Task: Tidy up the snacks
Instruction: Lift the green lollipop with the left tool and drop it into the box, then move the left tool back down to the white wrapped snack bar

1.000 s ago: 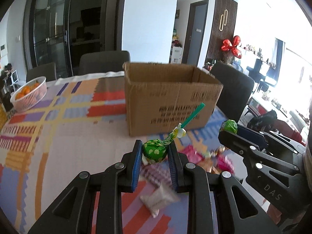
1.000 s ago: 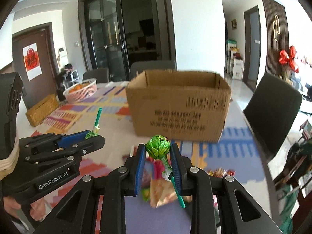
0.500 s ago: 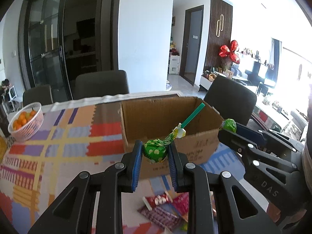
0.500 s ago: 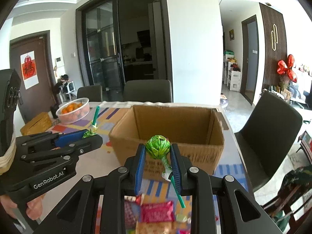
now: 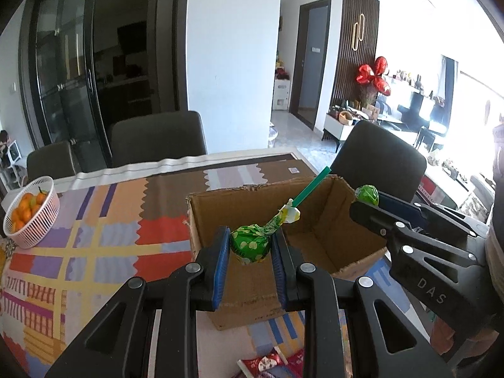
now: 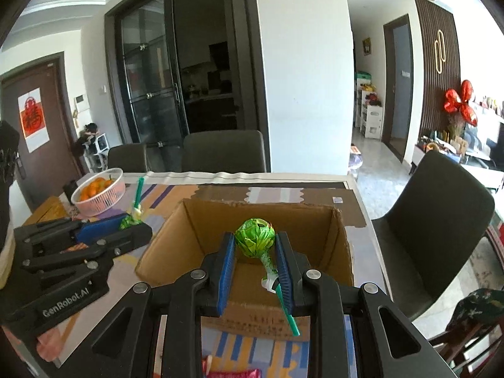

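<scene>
An open cardboard box stands on the patterned table. My left gripper is shut on a green-wrapped lollipop, its green stick pointing up and right over the box's near wall. My right gripper is shut on a second green lollipop, stick pointing down and back, above the box's near edge. Each gripper shows in the other's view: the right one at the box's right side, the left one at its left.
A white basket of oranges sits at the table's far left. Loose snack packets lie on the table below the grippers. Dark chairs stand behind and to the right of the table.
Both grippers have risen and moved forward with their lollipops, from low in front of the box to above its near edge. The box's inside now shows.
</scene>
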`<state>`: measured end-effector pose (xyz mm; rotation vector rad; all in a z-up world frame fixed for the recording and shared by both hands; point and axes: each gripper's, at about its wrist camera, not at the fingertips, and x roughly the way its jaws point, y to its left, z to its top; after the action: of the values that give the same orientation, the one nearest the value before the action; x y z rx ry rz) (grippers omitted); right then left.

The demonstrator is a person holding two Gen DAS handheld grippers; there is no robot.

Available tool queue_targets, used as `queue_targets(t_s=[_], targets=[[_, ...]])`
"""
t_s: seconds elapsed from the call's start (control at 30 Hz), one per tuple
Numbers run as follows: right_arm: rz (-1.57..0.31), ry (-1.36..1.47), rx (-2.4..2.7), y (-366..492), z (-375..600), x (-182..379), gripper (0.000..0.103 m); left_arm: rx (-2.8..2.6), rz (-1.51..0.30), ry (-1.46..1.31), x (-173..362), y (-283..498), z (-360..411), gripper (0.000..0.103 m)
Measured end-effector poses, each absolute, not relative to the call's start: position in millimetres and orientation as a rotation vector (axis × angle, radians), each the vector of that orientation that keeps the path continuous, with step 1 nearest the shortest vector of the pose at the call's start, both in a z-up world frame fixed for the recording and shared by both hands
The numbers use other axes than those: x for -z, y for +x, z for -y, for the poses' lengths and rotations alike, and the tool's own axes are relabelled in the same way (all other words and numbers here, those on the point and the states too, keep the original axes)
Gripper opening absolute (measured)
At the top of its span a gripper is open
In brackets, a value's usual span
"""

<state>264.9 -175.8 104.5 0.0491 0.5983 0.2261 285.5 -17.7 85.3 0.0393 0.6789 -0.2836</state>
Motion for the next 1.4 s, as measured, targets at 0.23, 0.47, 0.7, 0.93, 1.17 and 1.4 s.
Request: queue_targets(t_s=[0.23, 0.47, 0.7, 0.93, 1.17, 1.4], targets=[[-0.637, 0.034, -0.222, 293.7, 177.1, -94.3, 0.029, 0.264, -0.704, 0.042, -73.3, 304.5, 23.2, 0.036], [-0.623, 0.021, -0.164, 282.2, 181.8, -87.3, 0.05, 0.241, -0.676, 0.039, -73.8, 284.1, 14.9, 0.053], [-0.591, -0.015, -0.178, 241.2, 179.6, -95.8, 0.06, 0.238, -0.623, 0.064, -88.0, 243.2, 12.9, 0.065], [-0.546, -0.03, -0.178, 196.3, 179.0, -108.0, 0.069, 0.262, -0.59, 0.09, -96.7, 193.7, 10.2, 0.071], [-0.507, -0.021, -0.17, 151.9, 176.7, -111.5, 0.075, 0.28, -0.575, 0.087, -91.8, 151.0, 2.4, 0.073], [-0.506, 0.02, -0.152, 121.6, 176.6, -98.3, 0.079, 0.259, -0.569, 0.106, -79.3, 119.3, -3.5, 0.079]])
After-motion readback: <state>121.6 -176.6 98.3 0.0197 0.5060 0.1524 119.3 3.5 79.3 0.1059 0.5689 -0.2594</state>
